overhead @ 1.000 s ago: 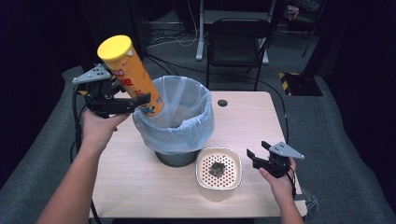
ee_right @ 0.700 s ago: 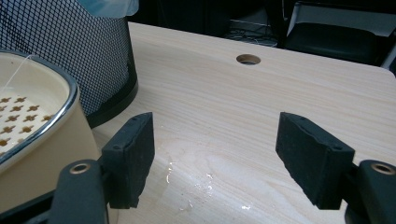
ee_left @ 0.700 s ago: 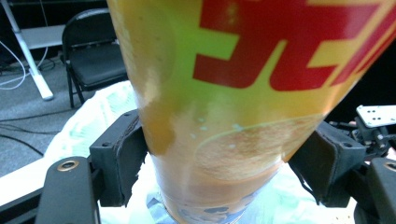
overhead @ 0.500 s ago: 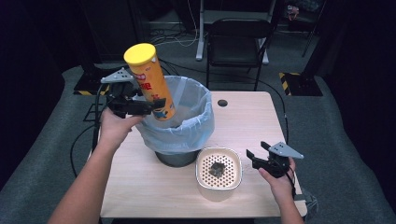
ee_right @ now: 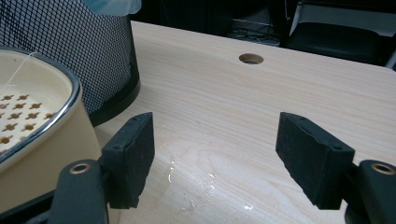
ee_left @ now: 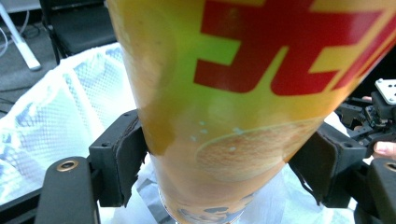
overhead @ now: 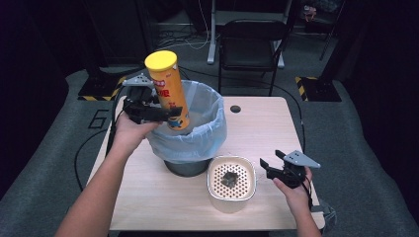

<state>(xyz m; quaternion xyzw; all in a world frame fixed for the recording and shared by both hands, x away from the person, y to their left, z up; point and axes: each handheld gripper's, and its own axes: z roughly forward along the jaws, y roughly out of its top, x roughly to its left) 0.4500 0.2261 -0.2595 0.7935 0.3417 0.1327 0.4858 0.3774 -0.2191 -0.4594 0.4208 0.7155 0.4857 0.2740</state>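
Crisp tube (overhead: 170, 91) poised over lined bin (overhead: 190, 136)
Left gripper (overhead: 157, 114) clamps the near-upright tube, yellow lid up, leaning slightly left; right gripper (overhead: 271, 169) rests part-open, empty.

Glossy chip can (overhead: 169, 91); matt wooden table (overhead: 257, 128)

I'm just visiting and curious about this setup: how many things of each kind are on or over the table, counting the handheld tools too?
Chip cans: 1, the yellow-lidded chip can clamped in the left tool
Lined bins: 1, the mesh bin
Cream containers: 1, the perforated container with a dark scrap inside
Scraps: 1
Handheld tools: 2, including the open right tool
Total: 6
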